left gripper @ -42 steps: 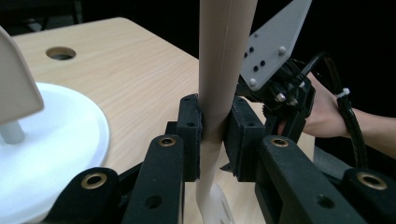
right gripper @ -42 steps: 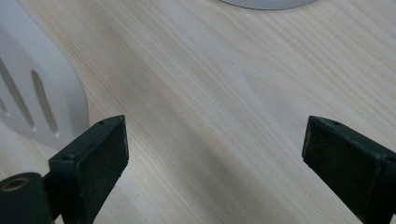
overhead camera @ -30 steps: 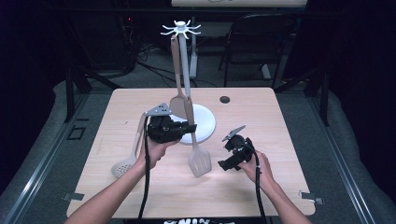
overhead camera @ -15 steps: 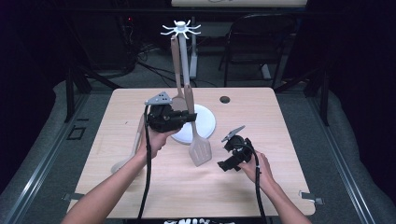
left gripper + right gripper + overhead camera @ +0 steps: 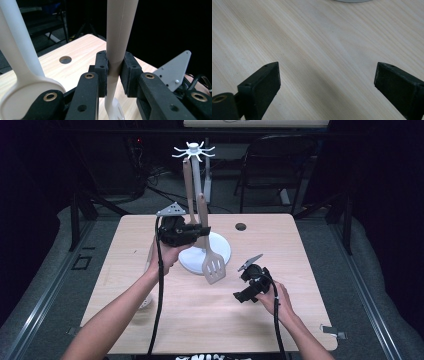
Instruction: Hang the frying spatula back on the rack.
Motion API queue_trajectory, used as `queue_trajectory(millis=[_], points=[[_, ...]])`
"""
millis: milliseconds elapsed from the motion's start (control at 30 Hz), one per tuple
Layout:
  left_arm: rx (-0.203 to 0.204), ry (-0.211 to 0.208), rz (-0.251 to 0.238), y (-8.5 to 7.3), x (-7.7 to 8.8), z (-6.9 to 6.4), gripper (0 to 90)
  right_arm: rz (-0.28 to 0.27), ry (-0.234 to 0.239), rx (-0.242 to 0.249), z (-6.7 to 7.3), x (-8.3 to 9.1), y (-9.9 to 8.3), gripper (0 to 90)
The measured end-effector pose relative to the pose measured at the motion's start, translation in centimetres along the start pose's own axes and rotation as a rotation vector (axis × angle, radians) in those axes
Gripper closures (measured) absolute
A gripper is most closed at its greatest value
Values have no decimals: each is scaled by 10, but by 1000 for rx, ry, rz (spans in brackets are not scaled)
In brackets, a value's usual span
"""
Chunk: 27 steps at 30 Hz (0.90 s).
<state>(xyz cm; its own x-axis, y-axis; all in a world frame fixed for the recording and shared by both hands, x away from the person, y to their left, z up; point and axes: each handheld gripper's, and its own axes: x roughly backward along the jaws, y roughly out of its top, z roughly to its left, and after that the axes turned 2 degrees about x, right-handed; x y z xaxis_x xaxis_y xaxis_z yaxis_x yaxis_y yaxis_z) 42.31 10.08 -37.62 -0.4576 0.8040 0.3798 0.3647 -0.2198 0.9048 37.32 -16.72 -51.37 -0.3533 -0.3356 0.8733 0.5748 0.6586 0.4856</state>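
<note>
Slotted spatula hangs upright in my left gripper, lifted off the table just above the near edge of the rack's white round base. Largest first: I count one pale wooden table, then one utensil rack with a tall post and a hook crown at the far middle, where one other long-handled utensil stands beside the post. One more pale utensil lies at the table's left, half hidden under my left forearm, so I cannot tell its kind. That makes three utensils and two grippers.

My left tongs are clamped narrow on the spatula's handle, pads pressing both sides at mid-length. My right gripper rests low at the near right, jaws wide with nothing between them.

I judge the spatula light, stiff and smooth, likely plastic, so it may swivel or slip in the pads. A mid-handle grip seems sound, leaving the top end free for a hook.
</note>
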Motion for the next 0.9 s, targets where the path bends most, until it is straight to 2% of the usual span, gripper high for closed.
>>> queue_trajectory(millis=[300,633,700,900], points=[[-26,23,1,20,0,2,771,7,0,2,0,0,0,67],[-33,55,-6,40,-1,9,770,13,-2,8,-1,0,0,68],[-52,63,0,44,-1,10,770,13,-5,5,0,-1,0,68],[-56,65,7,54,-1,14,769,18,0,10,0,-1,0,69]])
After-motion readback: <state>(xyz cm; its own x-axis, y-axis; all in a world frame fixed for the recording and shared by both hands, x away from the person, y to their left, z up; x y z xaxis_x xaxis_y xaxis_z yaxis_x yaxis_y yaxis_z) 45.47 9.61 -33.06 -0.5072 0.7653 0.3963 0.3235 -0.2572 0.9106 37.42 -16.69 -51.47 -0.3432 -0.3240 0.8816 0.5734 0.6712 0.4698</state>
